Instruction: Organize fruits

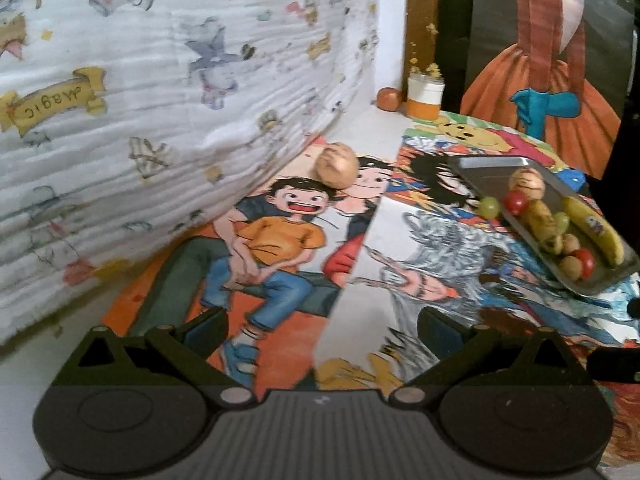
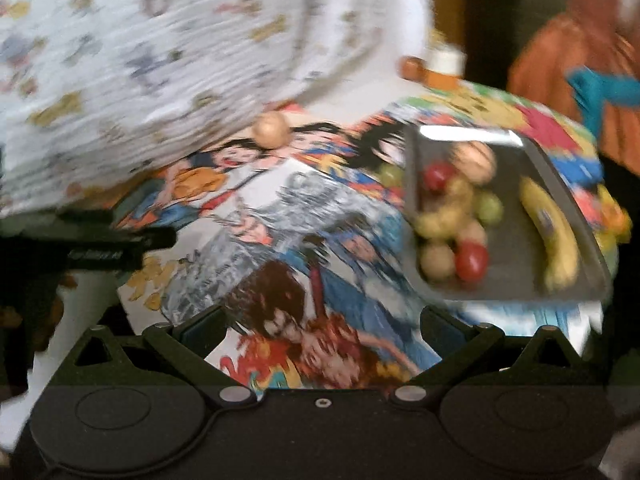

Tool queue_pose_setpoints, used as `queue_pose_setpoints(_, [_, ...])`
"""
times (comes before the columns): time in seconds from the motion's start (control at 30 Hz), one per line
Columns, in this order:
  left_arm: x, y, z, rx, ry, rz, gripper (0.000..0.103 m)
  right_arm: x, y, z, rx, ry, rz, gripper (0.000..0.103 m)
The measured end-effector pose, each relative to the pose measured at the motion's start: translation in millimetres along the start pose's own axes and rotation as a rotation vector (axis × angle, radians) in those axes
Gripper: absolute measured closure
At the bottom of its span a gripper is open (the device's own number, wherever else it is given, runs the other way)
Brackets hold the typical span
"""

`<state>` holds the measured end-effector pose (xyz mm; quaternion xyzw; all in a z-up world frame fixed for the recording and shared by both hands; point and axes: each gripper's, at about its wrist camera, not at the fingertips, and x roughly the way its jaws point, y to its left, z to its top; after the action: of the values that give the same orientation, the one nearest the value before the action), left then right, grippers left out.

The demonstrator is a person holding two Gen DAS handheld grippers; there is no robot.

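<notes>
A metal tray [image 1: 480, 166] [image 2: 516, 144] lies at the right on the cartoon-printed table cover. It holds a banana [image 1: 596, 228] [image 2: 550, 240], red tomatoes [image 1: 515, 201] [image 2: 472, 261], green grapes, small tan fruits and a spotted yellow fruit [image 1: 542, 220]. One green grape [image 1: 489, 206] rests just outside the tray's left rim. A tan round fruit [image 1: 335, 166] [image 2: 271, 129] sits alone far ahead by the cloth. My left gripper [image 1: 322, 330] is open and holds nothing. My right gripper [image 2: 322, 330] is open too, and its view is blurred.
A hanging white cartoon cloth [image 1: 160, 100] walls off the left side. At the back stand an orange-and-white jar [image 1: 425, 96] and a small orange fruit [image 1: 389, 99]. A painted picture [image 1: 552, 68] leans at the back right. The left gripper's dark body [image 2: 100, 246] shows at left in the right wrist view.
</notes>
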<state>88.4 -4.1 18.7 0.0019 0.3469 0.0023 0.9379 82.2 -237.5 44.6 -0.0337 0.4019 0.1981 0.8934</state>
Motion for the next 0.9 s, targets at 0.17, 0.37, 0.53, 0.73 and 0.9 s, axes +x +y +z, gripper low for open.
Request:
queue_pose_setpoints(0.17, [11, 8, 16, 0.032, -0.044, 0.056, 0.000, 5, 2, 37, -0.162, 0.001, 0.051, 0.001])
queue_pose_setpoints(0.37, [25, 1, 42, 0.084, -0.104, 0.076, 0.000, 14, -2, 76, -0.405, -0.096, 0.066, 0.001])
queue_pose_setpoints(0.53, [42, -5, 57, 0.091, -0.171, 0.006, 0.000, 40, -12, 90, -0.534, -0.118, 0.077, 0.001])
queue_pose_setpoints(0.73, [77, -14, 71, 0.121, -0.154, -0.054, 0.000, 80, -27, 102, -0.616, -0.078, 0.063, 0.001])
queue_pose_setpoints(0.9, [107, -8, 80, 0.074, -0.133, -0.121, 0.000, 111, -35, 111, -0.725, -0.019, 0.034, 0.012])
